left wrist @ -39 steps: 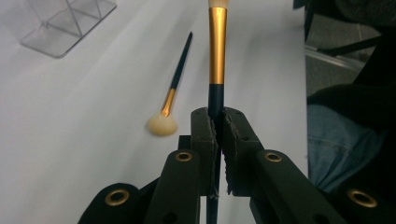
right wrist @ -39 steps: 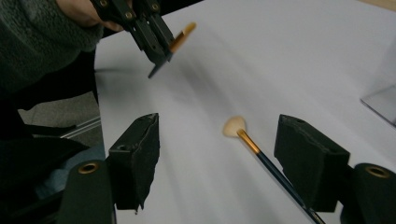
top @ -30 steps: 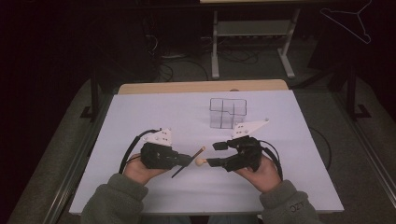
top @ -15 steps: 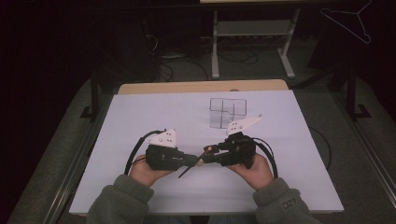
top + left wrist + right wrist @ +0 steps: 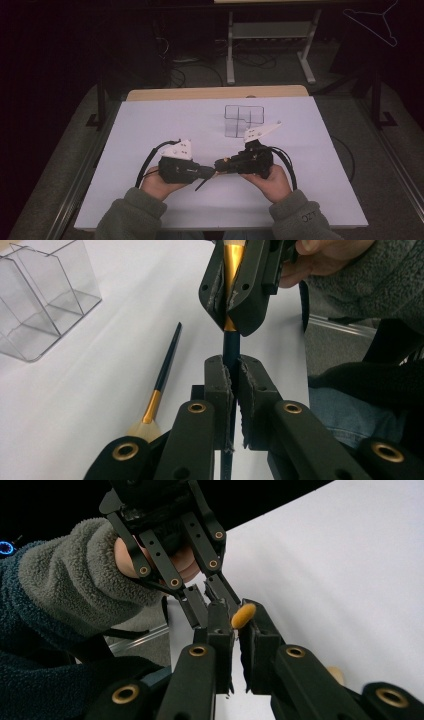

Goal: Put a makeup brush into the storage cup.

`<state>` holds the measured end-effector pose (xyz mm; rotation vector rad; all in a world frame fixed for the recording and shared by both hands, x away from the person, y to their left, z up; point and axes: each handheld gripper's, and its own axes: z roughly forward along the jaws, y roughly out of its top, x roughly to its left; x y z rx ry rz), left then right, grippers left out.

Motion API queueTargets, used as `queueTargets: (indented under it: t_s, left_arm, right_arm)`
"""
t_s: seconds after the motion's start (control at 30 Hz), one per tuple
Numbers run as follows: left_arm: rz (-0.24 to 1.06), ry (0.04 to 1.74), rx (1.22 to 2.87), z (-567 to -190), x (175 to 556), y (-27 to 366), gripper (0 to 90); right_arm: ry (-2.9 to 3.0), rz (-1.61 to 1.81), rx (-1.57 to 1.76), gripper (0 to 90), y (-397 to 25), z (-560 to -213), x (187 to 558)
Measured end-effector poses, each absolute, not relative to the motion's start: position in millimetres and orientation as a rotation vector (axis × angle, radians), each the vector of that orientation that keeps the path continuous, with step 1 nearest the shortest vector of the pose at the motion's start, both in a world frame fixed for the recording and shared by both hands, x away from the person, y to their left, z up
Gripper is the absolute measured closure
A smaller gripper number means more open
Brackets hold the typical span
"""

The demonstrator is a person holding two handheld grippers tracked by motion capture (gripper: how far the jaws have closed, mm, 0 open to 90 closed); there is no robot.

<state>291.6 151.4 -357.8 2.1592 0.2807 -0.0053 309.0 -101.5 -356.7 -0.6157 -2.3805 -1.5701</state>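
A thin brush with a dark blue handle [image 5: 231, 347] and gold ferrule [image 5: 243, 615] spans the two grippers. My left gripper [image 5: 233, 372] is shut on the blue handle. My right gripper [image 5: 235, 625] faces it tip to tip and is shut on the gold ferrule. In the high view the left gripper [image 5: 209, 172] and right gripper [image 5: 221, 164] meet above the front middle of the white table [image 5: 150, 125]. A second brush [image 5: 161, 377] with gold ferrule and pale bristles lies on the table beside them, also seen as a dark stroke [image 5: 201, 183].
A clear plastic organiser [image 5: 242, 120] with several compartments stands behind the grippers, right of centre, and appears as clear boxes [image 5: 40, 300] in the left gripper view. Cables trail from both grippers. The table's front edge runs just below the forearms.
The two hands have closed in on each other. The grippers, apart a second ago, now meet tip to tip on the one brush.
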Motion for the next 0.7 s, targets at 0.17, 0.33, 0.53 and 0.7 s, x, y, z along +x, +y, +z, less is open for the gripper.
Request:
queueTargets:
  t_s: [0.17, 0.33, 0.53, 0.7]
  left_arm:
    - [0.012, 0.306, 2.177, -358, 290, 151, 73.7]
    - [0.054, 0.321, 2.197, -358, 287, 156, 69.5]
    - [0.087, 0.359, 2.233, -362, 281, 165, 66.6]
    - [0.100, 0.384, 2.220, -367, 277, 172, 64.0]
  right_arm:
    - [-2.430, -1.519, -0.634, 83.0, -102, -353, 311]
    - [-2.469, -1.493, -0.672, 83.0, -109, -348, 316]
    - [-2.509, -1.473, -0.709, 82.9, -117, -340, 324]
    - [-2.547, -1.444, -0.749, 83.0, -122, -334, 331]
